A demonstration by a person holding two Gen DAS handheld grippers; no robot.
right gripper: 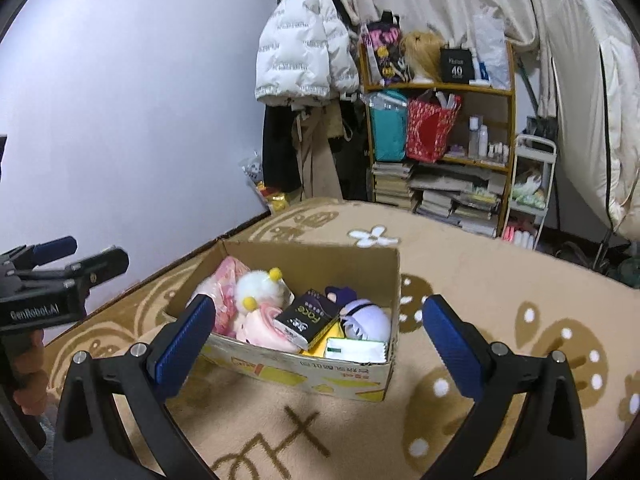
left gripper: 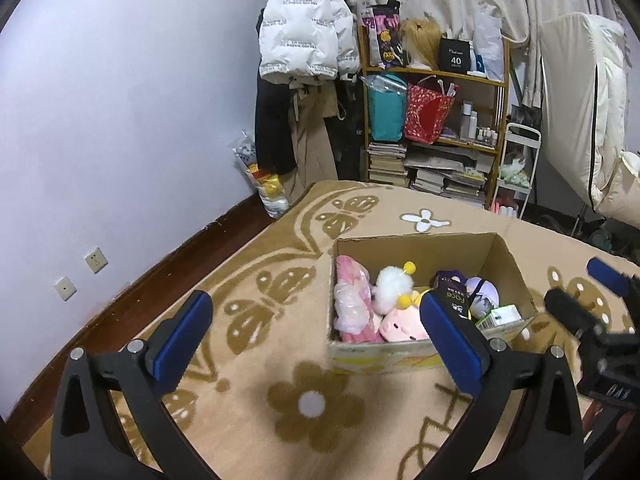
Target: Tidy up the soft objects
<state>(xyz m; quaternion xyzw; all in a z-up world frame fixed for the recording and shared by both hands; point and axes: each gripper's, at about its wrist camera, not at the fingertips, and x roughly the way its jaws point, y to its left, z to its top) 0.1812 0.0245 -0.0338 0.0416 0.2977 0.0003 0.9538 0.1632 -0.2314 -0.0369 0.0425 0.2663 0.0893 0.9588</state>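
An open cardboard box (left gripper: 504,258) (right gripper: 394,276) stands on a tan flower-pattern blanket (left gripper: 260,360). It holds a pink bagged item (left gripper: 352,296) (right gripper: 224,280), a white fluffy toy with yellow pom-poms (left gripper: 394,284) (right gripper: 258,286), a pink pig plush (left gripper: 400,326) (right gripper: 262,328), a black tissue pack (left gripper: 454,300) (right gripper: 310,318), a purple plush (left gripper: 482,292) (right gripper: 366,318) and a white-green pack (left gripper: 502,316) (right gripper: 356,350). My left gripper (left gripper: 316,328) is open and empty, in front of the box. My right gripper (right gripper: 318,332) is open and empty, over the box's near wall.
The blanket's far edge meets a dark floor by a lilac wall (left gripper: 120,100). Behind stand a wooden shelf (left gripper: 436,74) with bags and books, hanging coats (left gripper: 308,24), a white cart (left gripper: 520,160) and curtains. The other gripper shows at each view's side (left gripper: 600,312) (right gripper: 52,280).
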